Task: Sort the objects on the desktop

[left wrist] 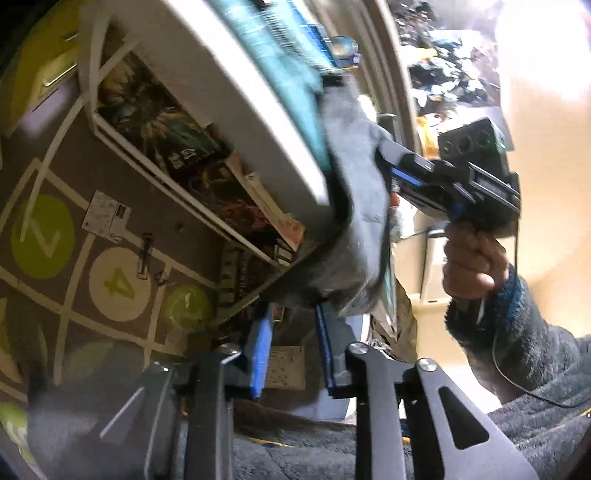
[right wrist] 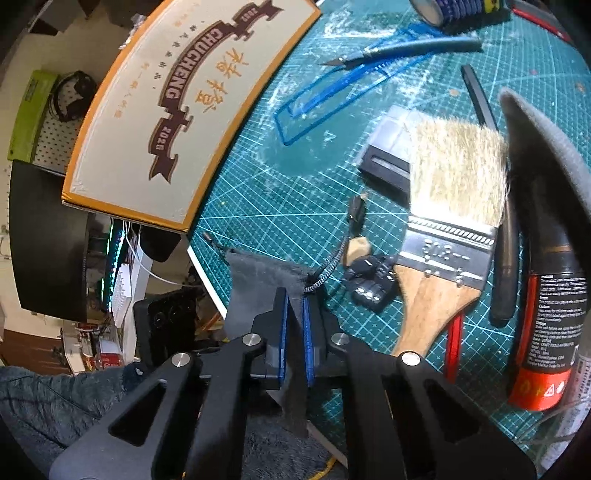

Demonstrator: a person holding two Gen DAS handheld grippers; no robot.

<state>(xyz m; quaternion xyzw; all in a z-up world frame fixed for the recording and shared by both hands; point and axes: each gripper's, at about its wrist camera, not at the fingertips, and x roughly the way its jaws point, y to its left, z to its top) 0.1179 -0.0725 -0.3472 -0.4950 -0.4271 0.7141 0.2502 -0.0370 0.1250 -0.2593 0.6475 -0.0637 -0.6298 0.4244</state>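
A grey felt cloth (left wrist: 354, 221) hangs over the front edge of the white desk (left wrist: 240, 110). My left gripper (left wrist: 293, 314) comes up from below, and its blue-padded fingertips (left wrist: 260, 343) close on the cloth's lower edge. My right gripper (left wrist: 388, 166) bites the cloth higher up, held by a person's hand (left wrist: 469, 258). In the right wrist view the right gripper (right wrist: 295, 306) is shut on the cloth (right wrist: 266, 273), which has a braided cord (right wrist: 332, 262). On the green cutting mat (right wrist: 277, 184) lie a paintbrush (right wrist: 443, 221) and a spray can (right wrist: 546, 314).
A cream and orange box (right wrist: 177, 110) overhangs the mat's left side. A craft knife (right wrist: 388, 51), a blue plastic template (right wrist: 332, 96), tape rolls (right wrist: 454, 7) and a small black part (right wrist: 369, 288) lie on the mat. Below the desk is a numbered floor mat (left wrist: 44, 236).
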